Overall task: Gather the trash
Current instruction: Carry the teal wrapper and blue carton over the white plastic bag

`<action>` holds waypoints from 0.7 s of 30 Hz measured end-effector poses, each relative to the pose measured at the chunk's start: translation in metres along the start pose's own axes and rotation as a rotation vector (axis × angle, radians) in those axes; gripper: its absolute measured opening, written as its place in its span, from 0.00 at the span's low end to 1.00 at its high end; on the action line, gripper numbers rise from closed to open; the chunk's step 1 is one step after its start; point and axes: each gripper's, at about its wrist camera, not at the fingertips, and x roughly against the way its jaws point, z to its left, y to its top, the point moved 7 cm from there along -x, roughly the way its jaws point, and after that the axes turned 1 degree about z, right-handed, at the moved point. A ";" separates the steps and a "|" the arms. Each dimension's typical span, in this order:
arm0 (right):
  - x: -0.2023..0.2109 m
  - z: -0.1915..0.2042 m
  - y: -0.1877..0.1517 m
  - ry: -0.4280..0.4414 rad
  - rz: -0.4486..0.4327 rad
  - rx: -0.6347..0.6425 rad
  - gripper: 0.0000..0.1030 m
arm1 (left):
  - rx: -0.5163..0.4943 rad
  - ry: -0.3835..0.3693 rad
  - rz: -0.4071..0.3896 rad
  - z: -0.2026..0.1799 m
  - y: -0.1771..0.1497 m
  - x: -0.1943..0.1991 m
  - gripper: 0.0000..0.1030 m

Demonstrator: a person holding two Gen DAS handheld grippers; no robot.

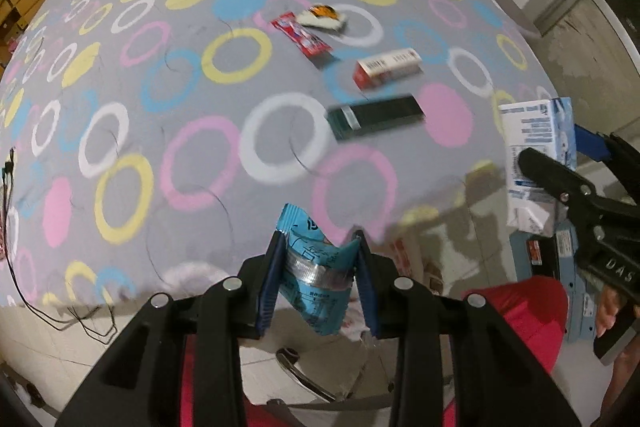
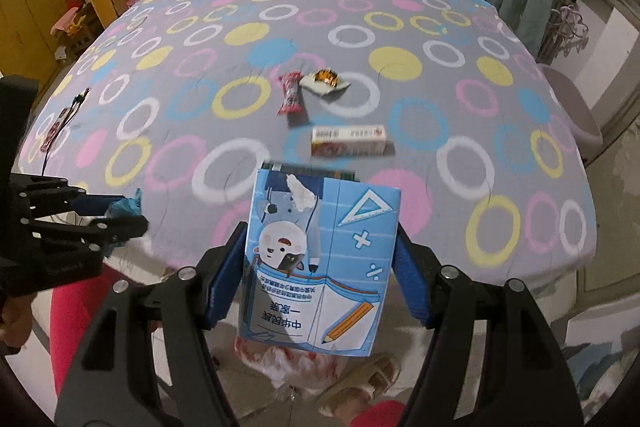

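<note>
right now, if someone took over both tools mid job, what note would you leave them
Left tool: shut on a blue snack wrapper, held past the foot of the bed.
Right tool: shut on a blue and white carton, also off the bed edge.
Still on the bed: red wrapper, white and orange packet, red and white box, dark green box.
Below the tools on the floor lies a thin plastic bag; it may be the trash bag, I cannot tell.
Done: two pieces picked up. Left: drop both, then collect the four on the bed.
</note>
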 end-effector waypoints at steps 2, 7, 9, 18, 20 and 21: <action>0.004 0.003 -0.014 -0.009 -0.007 0.001 0.65 | -0.001 0.006 0.004 -0.007 -0.015 -0.003 0.33; 0.008 0.009 -0.055 -0.002 -0.003 -0.028 0.65 | 0.001 -0.010 0.028 -0.026 -0.051 -0.016 0.33; 0.007 0.009 -0.069 0.004 0.003 -0.047 0.65 | -0.007 -0.016 0.032 -0.033 -0.062 -0.020 0.33; -0.003 0.011 -0.113 -0.016 0.012 -0.082 0.65 | -0.013 -0.047 0.057 -0.050 -0.095 -0.053 0.33; -0.007 0.014 -0.118 -0.018 0.015 -0.087 0.65 | -0.013 -0.049 0.057 -0.053 -0.099 -0.059 0.33; -0.009 0.014 -0.120 -0.017 0.017 -0.090 0.65 | -0.012 -0.042 0.054 -0.054 -0.101 -0.063 0.33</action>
